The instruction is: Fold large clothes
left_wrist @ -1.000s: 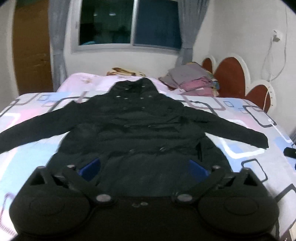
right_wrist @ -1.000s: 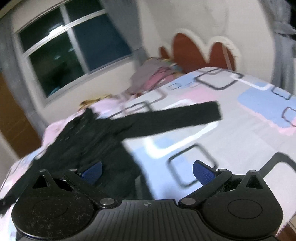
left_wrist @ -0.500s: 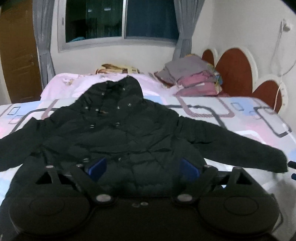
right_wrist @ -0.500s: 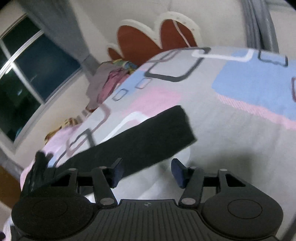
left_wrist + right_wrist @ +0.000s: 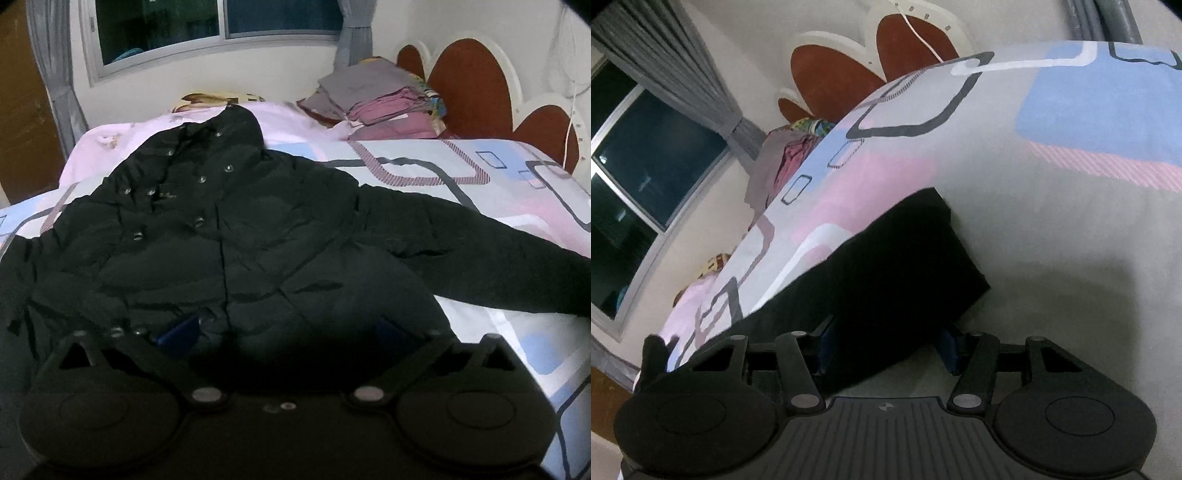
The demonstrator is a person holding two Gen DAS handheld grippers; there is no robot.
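A black hooded puffer jacket (image 5: 258, 229) lies face up on the patterned bed sheet (image 5: 480, 177), sleeves spread wide. My left gripper (image 5: 284, 330) hovers low over the jacket's lower front; its jaws are opening and stand wide, and the blue pads (image 5: 177, 330) do not pinch any fabric. In the right wrist view the jacket's sleeve (image 5: 905, 266) runs diagonally, cuff end at the upper right. My right gripper (image 5: 888, 349) stands half open, with the sleeve's near edge between the fingers. I see no pad pressing on it; the left pad is hidden behind the cloth.
A stack of folded grey and pink clothes (image 5: 384, 99) sits at the bed's far side by the scalloped red headboard (image 5: 469, 85). A window (image 5: 221, 29) with grey curtains is behind. Bare sheet (image 5: 1052, 240) lies beyond the cuff. A white cable (image 5: 570, 122) hangs at right.
The left gripper moved forward over the jacket, its jaws narrowing then widening. The right gripper swung down to the sleeve cuff, narrowed its jaws, and now has the sleeve's edge between them.
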